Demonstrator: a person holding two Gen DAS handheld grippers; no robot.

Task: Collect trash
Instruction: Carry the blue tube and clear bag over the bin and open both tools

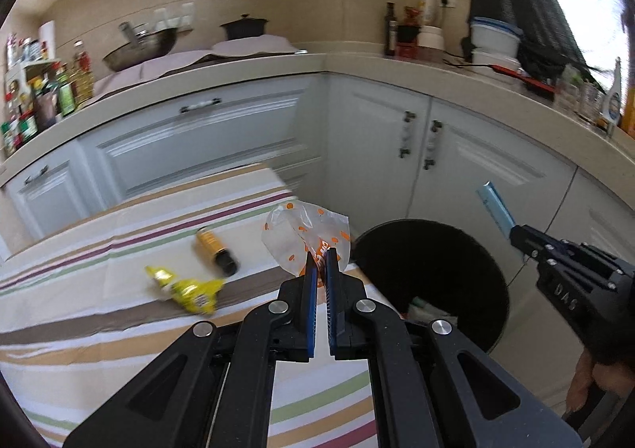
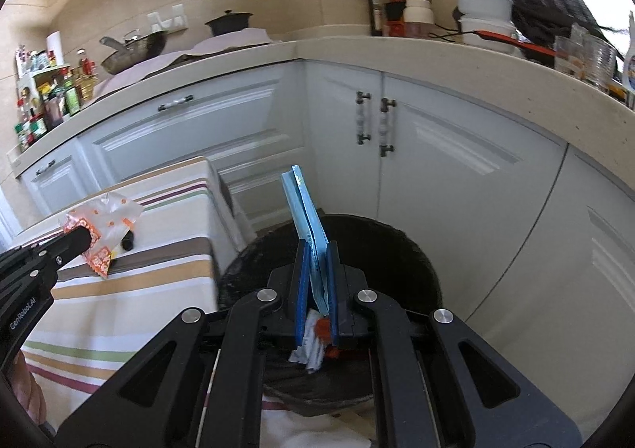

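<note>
My left gripper (image 1: 320, 258) is shut on a clear plastic wrapper with orange dots (image 1: 305, 231), held over the right end of the striped table (image 1: 99, 329); the same wrapper (image 2: 104, 227) shows in the right wrist view. My right gripper (image 2: 317, 249) is shut on a flat light-blue packet (image 2: 304, 215) that stands upright above the black trash bin (image 2: 397, 249). In the left wrist view this blue packet (image 1: 496, 207) hangs past the bin (image 1: 436, 261). A yellow crumpled wrapper (image 1: 186, 289) and a small orange bottle with a black cap (image 1: 216, 251) lie on the table.
White and red scraps (image 2: 313, 344) lie inside the bin. White cabinet doors (image 2: 436, 154) stand close behind the bin. The counter (image 1: 246, 68) above carries pots, bottles and containers. A hand (image 1: 595, 380) holds the right tool.
</note>
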